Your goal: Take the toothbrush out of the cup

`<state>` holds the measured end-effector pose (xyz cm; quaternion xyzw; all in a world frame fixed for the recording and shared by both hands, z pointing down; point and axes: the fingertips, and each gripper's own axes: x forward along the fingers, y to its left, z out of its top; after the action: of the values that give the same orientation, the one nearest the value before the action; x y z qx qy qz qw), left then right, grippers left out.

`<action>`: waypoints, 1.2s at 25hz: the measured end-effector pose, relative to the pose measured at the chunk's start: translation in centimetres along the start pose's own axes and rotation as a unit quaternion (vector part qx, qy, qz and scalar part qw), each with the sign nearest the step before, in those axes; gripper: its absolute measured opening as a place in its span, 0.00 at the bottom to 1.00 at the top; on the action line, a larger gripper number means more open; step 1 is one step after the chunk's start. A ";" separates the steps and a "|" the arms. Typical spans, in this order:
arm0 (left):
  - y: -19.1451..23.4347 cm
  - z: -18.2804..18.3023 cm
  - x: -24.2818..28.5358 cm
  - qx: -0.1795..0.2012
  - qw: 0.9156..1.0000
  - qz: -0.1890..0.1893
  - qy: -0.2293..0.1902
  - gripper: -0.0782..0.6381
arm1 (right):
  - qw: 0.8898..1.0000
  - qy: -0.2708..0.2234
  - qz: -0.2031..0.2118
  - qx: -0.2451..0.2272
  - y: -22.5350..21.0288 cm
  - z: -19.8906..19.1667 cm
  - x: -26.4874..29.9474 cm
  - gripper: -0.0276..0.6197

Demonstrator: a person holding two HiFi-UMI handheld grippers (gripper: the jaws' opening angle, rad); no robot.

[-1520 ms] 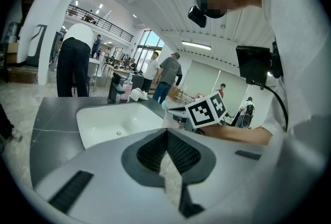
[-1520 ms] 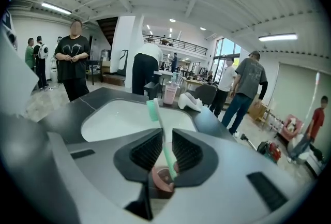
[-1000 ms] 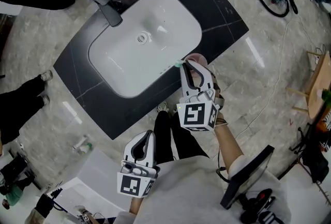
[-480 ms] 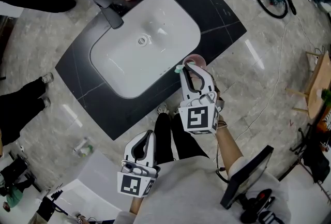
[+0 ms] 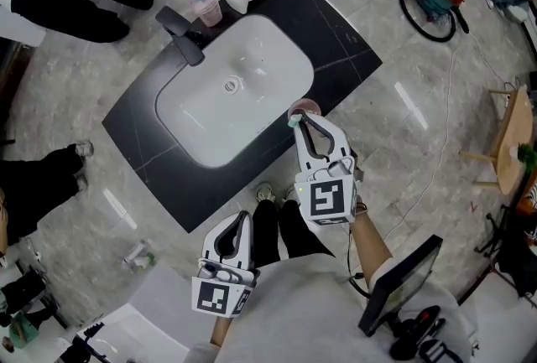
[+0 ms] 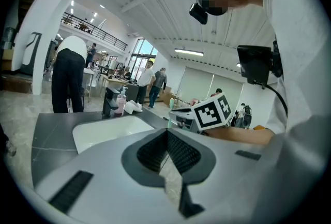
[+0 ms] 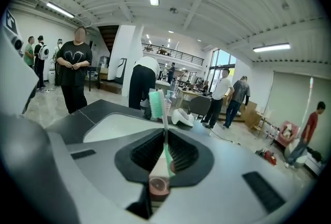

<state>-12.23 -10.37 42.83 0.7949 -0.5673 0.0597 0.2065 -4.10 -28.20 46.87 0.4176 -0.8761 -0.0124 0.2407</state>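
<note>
Toothbrush (image 7: 164,132) is upright, bristles up, pinched mid-handle in our right gripper (image 5: 299,121) directly above the cup (image 5: 309,107). Cup sits just beside the sink (image 5: 201,143). Handle's tail is near the cup's rim; we can't tell if it's clear. Exit is straight up along the handle. Left gripper (image 5: 240,220) is pressed together, empty, well away from the cup. Nothing overhead.
</note>
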 end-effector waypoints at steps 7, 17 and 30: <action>-1.0 1.8 0.1 0.022 1.000 -0.012 -0.018 0.11 | 0.999 -0.032 -0.005 0.023 -1.1 3.0 -2.5 0.09; -2.9 5.9 0.1 0.073 0.994 -0.039 -0.072 0.11 | 0.995 -0.086 -0.029 0.027 -2.9 8.4 -8.0 0.09; -2.0 7.2 -4.6 0.093 0.987 -0.080 -0.104 0.11 | 0.992 -0.105 -0.064 0.026 1.7 10.2 -14.2 0.09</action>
<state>-13.02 -8.67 34.29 0.8553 -0.5124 0.0126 0.0760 -2.20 -18.45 32.40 0.4756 -0.8679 -0.0491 0.1349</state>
